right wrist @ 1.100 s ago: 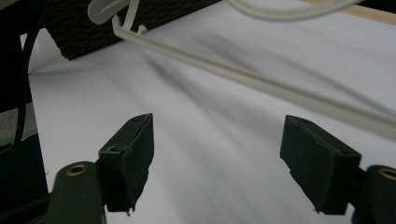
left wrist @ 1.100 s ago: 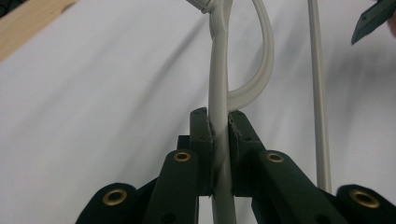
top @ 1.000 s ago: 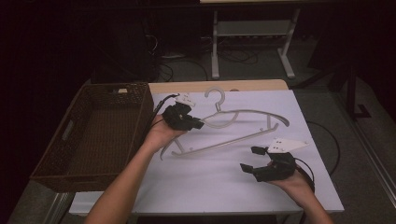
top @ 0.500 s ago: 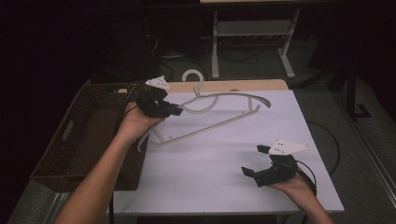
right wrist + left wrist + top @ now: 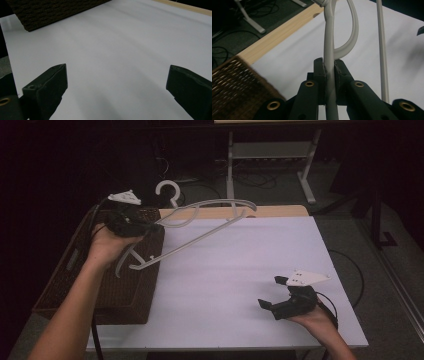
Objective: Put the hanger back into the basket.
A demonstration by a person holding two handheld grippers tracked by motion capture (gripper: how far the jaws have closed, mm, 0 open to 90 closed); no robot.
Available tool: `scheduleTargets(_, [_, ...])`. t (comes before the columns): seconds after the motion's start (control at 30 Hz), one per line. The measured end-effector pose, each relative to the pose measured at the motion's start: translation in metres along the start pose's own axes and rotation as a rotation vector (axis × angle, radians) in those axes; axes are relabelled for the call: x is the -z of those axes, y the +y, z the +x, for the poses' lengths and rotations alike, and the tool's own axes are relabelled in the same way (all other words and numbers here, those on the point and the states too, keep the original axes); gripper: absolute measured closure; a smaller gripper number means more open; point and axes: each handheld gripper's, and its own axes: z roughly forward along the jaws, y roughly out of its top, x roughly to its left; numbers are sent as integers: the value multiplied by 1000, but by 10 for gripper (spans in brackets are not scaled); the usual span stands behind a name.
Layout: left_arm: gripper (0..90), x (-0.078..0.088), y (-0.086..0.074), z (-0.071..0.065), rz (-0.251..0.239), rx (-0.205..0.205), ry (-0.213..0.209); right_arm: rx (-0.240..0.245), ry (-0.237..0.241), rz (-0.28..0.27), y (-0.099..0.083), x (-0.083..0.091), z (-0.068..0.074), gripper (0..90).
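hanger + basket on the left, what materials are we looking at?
Hanger: looks like moulded plastic, pale grey and smooth with a slight sheen; the left gripper is clamped on one of its bars. Basket: probably woven wicker or rattan, dark brown and matte, with a visible weave texture; a synthetic weave can't be ruled out.

hanger [image 5: 200,227]: smooth plastic | basket [image 5: 120,285]: rough wicker | table [image 5: 260,270]: matt white
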Motion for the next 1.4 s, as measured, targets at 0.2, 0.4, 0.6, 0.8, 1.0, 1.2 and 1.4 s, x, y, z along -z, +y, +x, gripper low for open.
scheduleTargets(0.2, [827,26,-18,22,4,39,72,7,-5,4,-1,0,-2,34])
scheduleTargets(0.4, [827,56,-42,44,-4,90,147,1,-8,3,-1,0,-3,35])
scheduleTargets(0.6, [827,79,-69,65,2,135,223,2,-11,7,-1,-1,-3,35])
scheduleTargets(0.8, [827,96,-101,84,9,195,277,-6,-16,5,-1,-2,-4,35])
scheduleTargets(1.0, [827,111,-129,97,29,235,325,-6,-21,7,-1,-2,-6,36])
scheduleTargets(1.2, [827,121,-150,103,51,266,353,-11,-22,12,-1,-2,-6,38])
scheduleTargets(1.4, [826,118,-160,106,83,275,365,-6,-20,14,-1,-4,-5,38])
